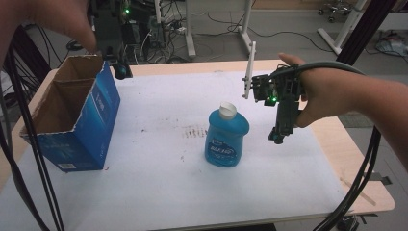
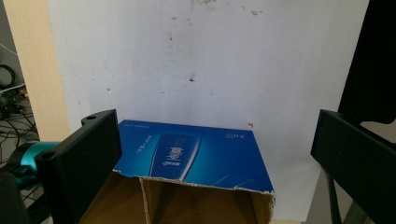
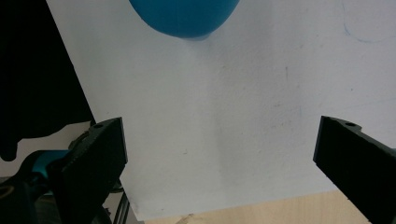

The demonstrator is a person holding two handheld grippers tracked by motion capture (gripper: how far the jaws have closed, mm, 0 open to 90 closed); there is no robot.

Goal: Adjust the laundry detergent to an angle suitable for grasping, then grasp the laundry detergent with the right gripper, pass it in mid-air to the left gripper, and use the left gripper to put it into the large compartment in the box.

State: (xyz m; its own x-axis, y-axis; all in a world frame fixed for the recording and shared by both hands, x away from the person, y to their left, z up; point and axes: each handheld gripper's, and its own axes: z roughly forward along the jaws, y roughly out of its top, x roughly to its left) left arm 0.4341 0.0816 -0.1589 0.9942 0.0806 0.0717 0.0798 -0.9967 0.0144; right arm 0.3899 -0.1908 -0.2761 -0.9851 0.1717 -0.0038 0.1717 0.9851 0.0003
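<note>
Bottle (image 1: 228, 138) stands mid-bench, upright, free to grasp; right tool (image 1: 280, 134) hovers beside it, jaws apart; left tool (image 2: 215, 158), jaws apart, hangs over open box (image 1: 72, 120) at left edge, likely the destination.

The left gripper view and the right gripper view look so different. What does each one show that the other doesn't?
Left gripper view alone: the blue box, seen from above, its torn top open onto the brown cardboard inside. It sits between that gripper's wide-apart jaws, lower down.

Right gripper view alone: the rounded underside of the blue bottle at the top edge, well ahead of that gripper's jaws, which are also spread wide with nothing between them.

Both: the white mat with faint specks, a strip of wooden table at its edge, and two black jaws rising from below.
</note>
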